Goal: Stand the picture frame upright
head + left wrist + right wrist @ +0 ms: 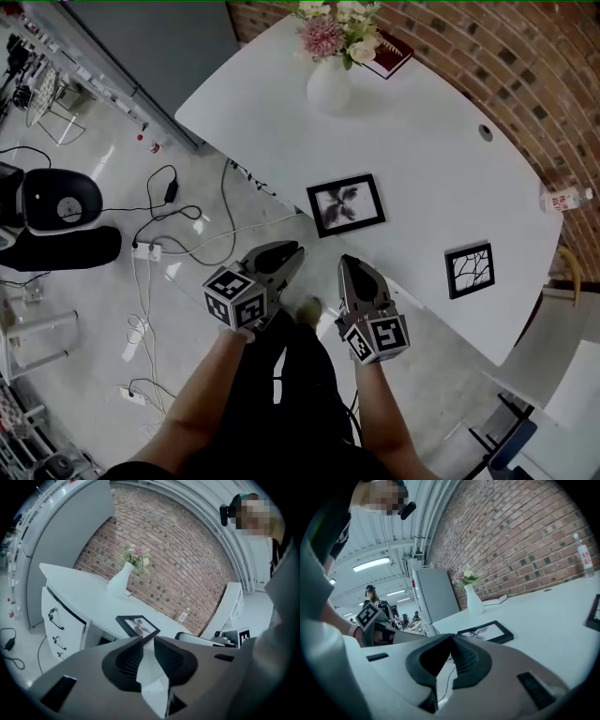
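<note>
Two black picture frames lie flat on the white table (431,178). The larger frame (346,205) rests near the table's front edge, just beyond both grippers; it also shows as the larger frame (138,625) and the larger frame (485,632). A smaller frame (470,270) lies further right. My left gripper (292,253) hovers off the table edge below the larger frame, its jaws a narrow gap apart with nothing between them (148,639). My right gripper (349,264) is beside it, shut and empty (451,636).
A white vase of flowers (330,84) and a red book (387,53) stand at the table's far end. A water bottle (562,199) sits by the brick wall. Cables and a power strip (145,250) lie on the floor at the left, beside a black chair (56,202).
</note>
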The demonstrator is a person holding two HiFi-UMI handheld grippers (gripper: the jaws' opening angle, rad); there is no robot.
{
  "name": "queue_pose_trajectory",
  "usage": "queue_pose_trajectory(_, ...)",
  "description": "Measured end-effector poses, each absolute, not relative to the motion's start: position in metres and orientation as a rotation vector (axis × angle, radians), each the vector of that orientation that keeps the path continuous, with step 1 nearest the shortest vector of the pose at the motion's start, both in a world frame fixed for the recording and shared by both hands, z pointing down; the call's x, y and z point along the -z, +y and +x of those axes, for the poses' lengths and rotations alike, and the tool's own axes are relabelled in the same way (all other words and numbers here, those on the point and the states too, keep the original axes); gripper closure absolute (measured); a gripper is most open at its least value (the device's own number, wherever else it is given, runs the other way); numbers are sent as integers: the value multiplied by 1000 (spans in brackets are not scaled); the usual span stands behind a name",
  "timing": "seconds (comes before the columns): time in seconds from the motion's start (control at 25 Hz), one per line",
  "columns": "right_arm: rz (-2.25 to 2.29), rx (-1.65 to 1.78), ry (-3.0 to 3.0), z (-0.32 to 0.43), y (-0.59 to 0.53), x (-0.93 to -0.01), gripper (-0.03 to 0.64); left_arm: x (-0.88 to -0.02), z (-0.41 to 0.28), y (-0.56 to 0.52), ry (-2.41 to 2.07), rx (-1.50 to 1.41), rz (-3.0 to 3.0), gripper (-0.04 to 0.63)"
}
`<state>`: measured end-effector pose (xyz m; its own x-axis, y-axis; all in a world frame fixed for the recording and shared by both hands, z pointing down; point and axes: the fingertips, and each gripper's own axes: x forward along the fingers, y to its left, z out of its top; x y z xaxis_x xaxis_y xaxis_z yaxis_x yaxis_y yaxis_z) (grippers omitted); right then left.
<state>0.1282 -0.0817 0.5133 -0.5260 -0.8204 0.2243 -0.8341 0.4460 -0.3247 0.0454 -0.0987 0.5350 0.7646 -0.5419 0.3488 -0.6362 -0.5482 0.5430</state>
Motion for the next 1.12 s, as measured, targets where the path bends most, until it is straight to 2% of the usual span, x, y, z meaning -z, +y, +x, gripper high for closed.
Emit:
queue_pose_trajectory(0.04, 1518, -633, -2637, 128, -85, -515, 617, -541, 49, -102, -857, -184, 2275, 511)
queue_pose_trajectory(0.2, 1534, -656, -2622, 128, -92, -519, 617, -560, 62, -111, -804, -135, 2196, 510)
queue_pose_trajectory(0.24, 1541, -659, -2616, 129, -91, -520, 617, -564, 64, -113, -793, -114, 2166, 483)
queue_pose_trajectory(0.4, 1580, -680, -2582, 133, -91, -529, 617, -576, 70, -128, -766, -27, 2046, 448)
queue_pose_trajectory(0.56, 1607, -715, -2549, 135, -91, -540, 617, -583, 75, -136, -737, 4, 1988, 448)
queue_pose_trajectory(0.64, 1614, -724, -2540, 134, -91, -544, 617, -585, 78, -139, -718, 27, 1949, 423)
queue_pose_trajectory(0.88, 1626, -759, -2521, 130, -94, -553, 617, -599, 84, -146, -663, 67, 1815, 424)
queue_pose_trajectory(0.92, 1631, -769, -2516, 130, -95, -554, 617, -599, 86, -146, -650, 68, 1807, 464)
queue_pose_trajectory(1.0, 1646, -800, -2504, 132, -95, -557, 616, -599, 87, -145, -627, 74, 1798, 491)
queue_pose_trajectory(1.12, 1675, -885, -2474, 135, -95, -565, 615, -601, 83, -140, -608, 80, 1777, 496)
